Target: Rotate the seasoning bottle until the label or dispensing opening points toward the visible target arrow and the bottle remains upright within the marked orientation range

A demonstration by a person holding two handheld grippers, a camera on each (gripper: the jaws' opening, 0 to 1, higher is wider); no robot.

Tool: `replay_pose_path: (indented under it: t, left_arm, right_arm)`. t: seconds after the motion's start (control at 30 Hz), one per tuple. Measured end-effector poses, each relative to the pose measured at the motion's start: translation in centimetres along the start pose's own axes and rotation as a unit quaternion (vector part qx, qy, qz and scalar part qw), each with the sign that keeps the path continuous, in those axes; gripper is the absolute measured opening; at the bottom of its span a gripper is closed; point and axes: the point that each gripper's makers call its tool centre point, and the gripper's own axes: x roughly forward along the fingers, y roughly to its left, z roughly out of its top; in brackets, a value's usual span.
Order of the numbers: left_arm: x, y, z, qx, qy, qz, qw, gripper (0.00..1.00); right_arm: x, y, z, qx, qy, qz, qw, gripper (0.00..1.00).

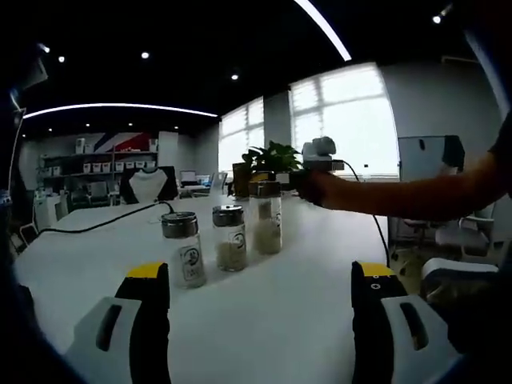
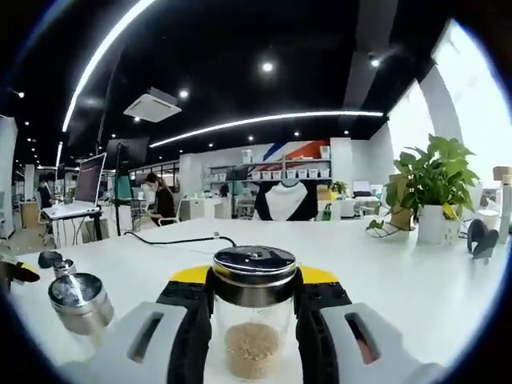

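Right gripper view: right gripper (image 2: 254, 320) fingers grasp the upright seasoning bottle (image 2: 254, 316) on the white counter (image 2: 384, 272); another jar (image 2: 78, 302) stands near left, a potted plant (image 2: 430, 192) far right. Left gripper (image 1: 260, 308) hangs released.

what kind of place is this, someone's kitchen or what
Not a kitchen: most likely an open-plan office or lab. The seasoning bottles stand on a long white table, with shelves of boxes on the far wall, a person at a monitor, and a potted plant near big windows.
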Motion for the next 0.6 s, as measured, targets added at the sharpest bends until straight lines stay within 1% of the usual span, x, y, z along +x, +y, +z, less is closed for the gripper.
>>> replay_pose_path:
  t: [0.03, 0.13, 0.27, 0.43, 0.53, 0.6]
  left_arm:
    - [0.1, -0.2, -0.1, 0.003, 0.002, -0.002, 1.0000, 0.98]
    - [0.1, -0.4, -0.2, 0.005, 0.003, -0.004, 1.0000, 0.97]
    - [0.1, -0.6, -0.3, -0.004, 0.002, -0.010, 0.9999, 0.95]
    - [0.1, -0.7, -0.1, -0.004, -0.007, -0.014, 0.9999, 0.93]
    - [0.2, -1.0, 0.0, -0.004, -0.011, -0.021, 0.9997, 0.89]
    - [0.2, -1.2, 0.1, -0.007, -0.011, -0.026, 0.9996, 0.89]
  right_arm:
    - [-0.3, 0.3, 0.2, -0.011, -0.003, 0.005, 0.9999, 0.37]
    - [-1.5, 1.0, 0.5, -0.016, -0.003, 0.005, 0.9998, 0.37]
    - [-3.0, 2.5, 0.8, -0.050, -0.001, 0.012, 0.9987, 0.37]
    - [-5.0, 3.9, 1.4, -0.049, -0.010, 0.015, 0.9986, 0.37]
    - [-6.2, 4.5, 1.3, -0.054, -0.008, 0.016, 0.9984, 0.37]
    - [-6.7, 4.7, 1.2, -0.052, -0.009, 0.015, 0.9985, 0.37]
